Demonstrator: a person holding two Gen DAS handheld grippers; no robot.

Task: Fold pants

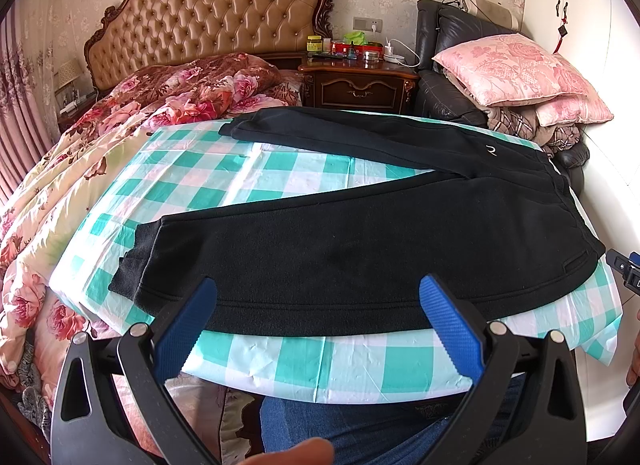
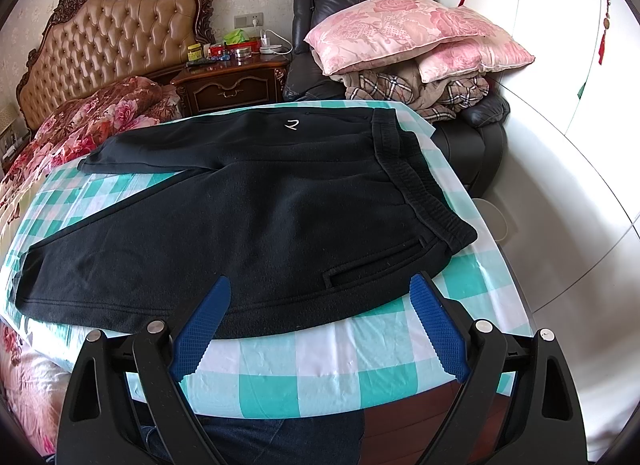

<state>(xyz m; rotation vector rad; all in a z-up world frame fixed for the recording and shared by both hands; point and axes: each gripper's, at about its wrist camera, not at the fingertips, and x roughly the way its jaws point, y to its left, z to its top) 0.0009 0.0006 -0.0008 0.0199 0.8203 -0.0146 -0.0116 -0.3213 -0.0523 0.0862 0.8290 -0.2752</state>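
Bed (image 1: 80,153) with floral quilt behind the checked-cloth counter (image 1: 320,361). Black pants (image 1: 360,249) lie flat on counter, legs splayed, waistband toward armchair (image 2: 472,133). Left gripper (image 1: 316,305), right gripper (image 2: 320,305): jaws wide apart, empty, at near hem.

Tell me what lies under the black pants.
Under the black pants lies a green-and-white checked cloth, showing all round them. What the cloth itself covers is hidden; its near edge overhangs a person's blue-clad legs.
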